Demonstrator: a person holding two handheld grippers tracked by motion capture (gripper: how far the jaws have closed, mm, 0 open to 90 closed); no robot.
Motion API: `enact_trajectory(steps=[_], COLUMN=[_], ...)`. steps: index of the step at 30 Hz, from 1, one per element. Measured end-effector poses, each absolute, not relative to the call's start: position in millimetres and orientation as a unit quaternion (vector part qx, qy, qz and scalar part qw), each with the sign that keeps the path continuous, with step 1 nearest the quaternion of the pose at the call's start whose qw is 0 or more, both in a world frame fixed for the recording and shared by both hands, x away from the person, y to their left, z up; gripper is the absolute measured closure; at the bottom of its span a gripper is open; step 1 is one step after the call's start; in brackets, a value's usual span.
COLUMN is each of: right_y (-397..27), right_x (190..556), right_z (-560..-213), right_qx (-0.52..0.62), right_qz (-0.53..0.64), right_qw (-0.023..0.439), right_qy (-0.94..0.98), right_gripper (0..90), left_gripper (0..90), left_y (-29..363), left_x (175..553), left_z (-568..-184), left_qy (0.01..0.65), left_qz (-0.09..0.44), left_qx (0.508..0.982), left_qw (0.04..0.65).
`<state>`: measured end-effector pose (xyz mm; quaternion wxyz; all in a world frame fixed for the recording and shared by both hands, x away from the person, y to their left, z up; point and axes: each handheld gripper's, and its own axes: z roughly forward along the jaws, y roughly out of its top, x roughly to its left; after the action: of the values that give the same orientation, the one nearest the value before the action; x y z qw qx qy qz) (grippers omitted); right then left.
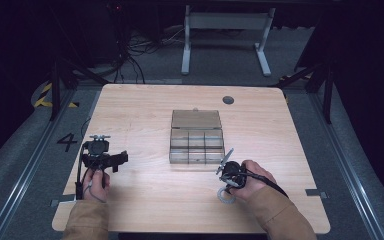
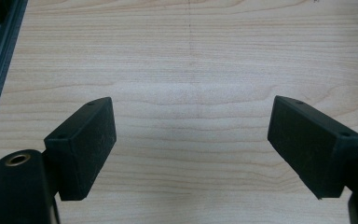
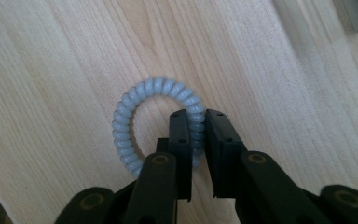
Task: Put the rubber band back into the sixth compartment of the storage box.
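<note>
Down at the near right of the wooden surface (image 1: 145,107), the right gripper (image 3: 197,116) has its 2 black jaws pinched tight on one side of a pale blue coiled hair tie (image 3: 140,95). That hair tie is a spiral ring lying flat on the wood; the jaws clamp its right-hand arc, one inside the ring and one outside, while the rest of the loop lies free. From above, the hair tie (image 1: 225,196) sits just in front of the clear compartment box (image 1: 196,136), toward the person's side and a little right of the box's near right corner, with the right gripper (image 1: 227,187) tipped down over it in the person's hand.

The box stands near the middle of the surface, its lid laid back behind 2 rows of 3 small compartments.

Well to the left of the box, the left gripper (image 1: 100,161) is held just above the wood. Its jaws (image 2: 191,147) stand wide apart with nothing between them but bare wood grain.
</note>
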<state>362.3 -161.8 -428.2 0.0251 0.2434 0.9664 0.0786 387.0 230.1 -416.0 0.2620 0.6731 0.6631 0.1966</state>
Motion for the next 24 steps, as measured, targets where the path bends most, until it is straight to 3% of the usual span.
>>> enact_trajectory(steps=[24], right_y=[-168], right_x=[361], right_z=[-409], right_qx=[0.270], right_qz=[0.124], right_qw=[0.015], right_qy=[0.955], right_gripper=[83.4], left_gripper=[16.0], left_y=[230], left_x=[387], left_z=[-416], left_qy=[0.664], left_qz=[0.197], left_qx=[0.672], left_qw=[0.262])
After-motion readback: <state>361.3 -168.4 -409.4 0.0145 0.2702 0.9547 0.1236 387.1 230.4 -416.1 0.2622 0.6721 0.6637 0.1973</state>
